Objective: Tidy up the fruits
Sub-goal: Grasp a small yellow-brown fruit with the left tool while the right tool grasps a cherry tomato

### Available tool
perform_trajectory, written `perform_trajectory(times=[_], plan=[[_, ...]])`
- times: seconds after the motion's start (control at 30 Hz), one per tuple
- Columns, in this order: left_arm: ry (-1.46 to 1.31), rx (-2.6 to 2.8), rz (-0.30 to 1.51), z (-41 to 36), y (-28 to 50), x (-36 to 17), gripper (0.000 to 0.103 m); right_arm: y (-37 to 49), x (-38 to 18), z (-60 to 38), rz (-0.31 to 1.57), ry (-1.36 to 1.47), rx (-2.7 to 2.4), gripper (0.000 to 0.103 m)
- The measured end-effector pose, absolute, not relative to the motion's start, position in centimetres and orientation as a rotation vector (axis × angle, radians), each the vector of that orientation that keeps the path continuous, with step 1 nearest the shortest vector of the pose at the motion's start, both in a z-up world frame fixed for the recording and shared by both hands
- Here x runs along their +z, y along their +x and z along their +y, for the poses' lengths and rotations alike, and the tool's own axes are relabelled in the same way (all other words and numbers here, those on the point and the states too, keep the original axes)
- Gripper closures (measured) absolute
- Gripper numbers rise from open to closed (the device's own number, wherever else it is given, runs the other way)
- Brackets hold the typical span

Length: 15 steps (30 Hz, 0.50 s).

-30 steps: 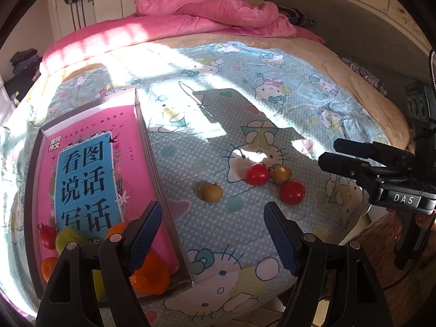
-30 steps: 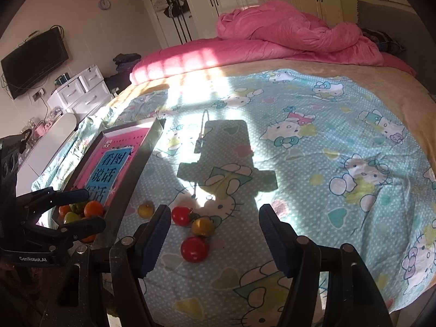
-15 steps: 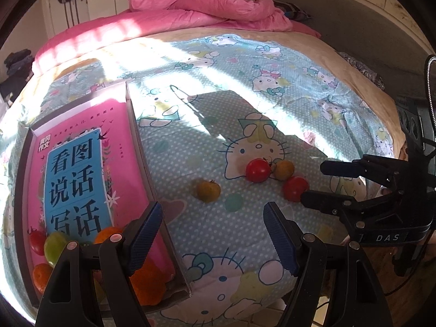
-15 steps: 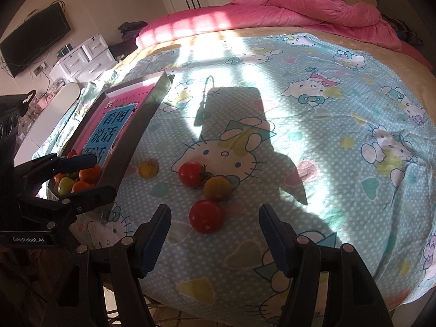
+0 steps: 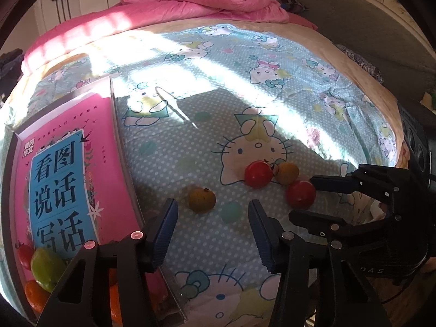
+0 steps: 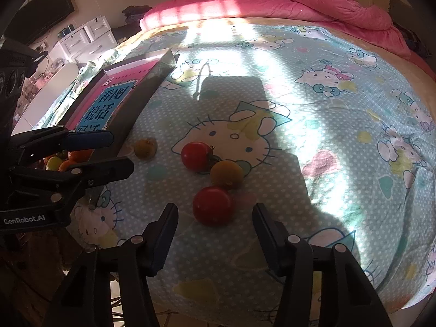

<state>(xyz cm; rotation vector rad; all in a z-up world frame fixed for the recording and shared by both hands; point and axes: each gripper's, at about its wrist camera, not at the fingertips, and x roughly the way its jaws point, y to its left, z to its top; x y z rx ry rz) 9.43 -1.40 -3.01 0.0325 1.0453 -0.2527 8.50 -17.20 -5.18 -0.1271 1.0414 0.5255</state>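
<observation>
- Four loose fruits on the bed sheet, left-wrist view: yellow tomato nearest the tray; two red and one yellow clustered further right.
- Left claw: jaws closing, narrower than a second ago, empty; yellow tomato just ahead, not yet between the pads.
- Right-wrist view: right claw has dropped closer, jaws closing, nothing gripped; near red tomato sits at the jaw mouth.
- Meaning: judged a double pick starting; tray already holds several fruits.

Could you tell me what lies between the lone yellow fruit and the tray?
Only bare bedsheet between the yellow fruit and the tray, in both wrist views.
</observation>
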Motion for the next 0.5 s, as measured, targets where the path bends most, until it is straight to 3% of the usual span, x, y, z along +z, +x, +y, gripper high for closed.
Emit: perform_trajectory(times=[0.5], plan=[[0.053, -0.238, 1.102, -2.3, 11.1, -5.2, 0.058, 8.5, -5.6, -16.5, 1.028, -0.175, 0.528, 0.068]])
